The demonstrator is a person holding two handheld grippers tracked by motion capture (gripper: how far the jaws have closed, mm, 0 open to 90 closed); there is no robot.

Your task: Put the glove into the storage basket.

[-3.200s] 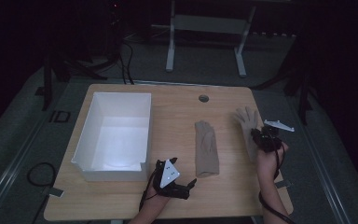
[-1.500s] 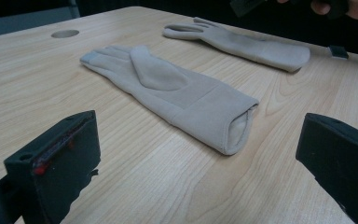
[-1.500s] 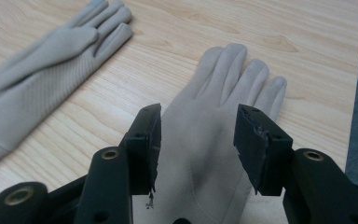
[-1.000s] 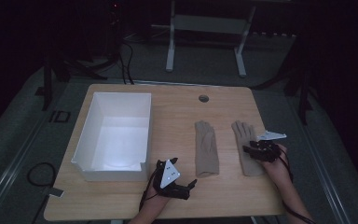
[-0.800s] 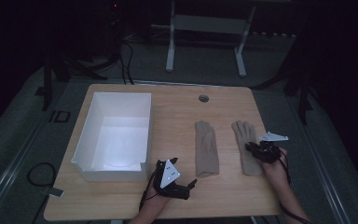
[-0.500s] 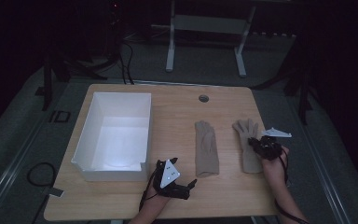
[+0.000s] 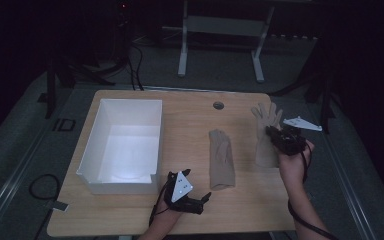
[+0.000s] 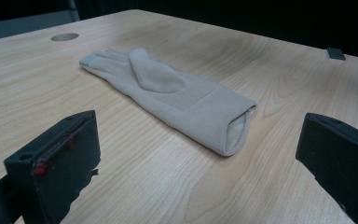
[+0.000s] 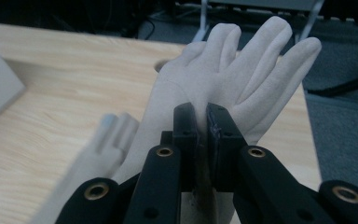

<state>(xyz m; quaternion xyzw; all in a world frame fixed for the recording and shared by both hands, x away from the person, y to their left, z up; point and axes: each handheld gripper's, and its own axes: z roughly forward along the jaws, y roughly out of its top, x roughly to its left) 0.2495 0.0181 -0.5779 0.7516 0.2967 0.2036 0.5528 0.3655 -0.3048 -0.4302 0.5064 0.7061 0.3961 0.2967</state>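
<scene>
On the left stands the white box (image 7: 122,142); our left gripper (image 7: 187,192) rests wide open and empty, facing the flat glove (image 8: 168,95); our right gripper (image 9: 203,128) has its jaws pinched on the lifted glove (image 7: 266,135) at the table's right side; we judge boxing it comes next.

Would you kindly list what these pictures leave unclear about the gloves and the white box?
- Held glove, right gripper view: its cuff is hidden behind the right gripper.
- Flat glove, right gripper view: blurred, cuff cut off below.
- White box, high view: its near wall hides the floor's front strip.
</scene>
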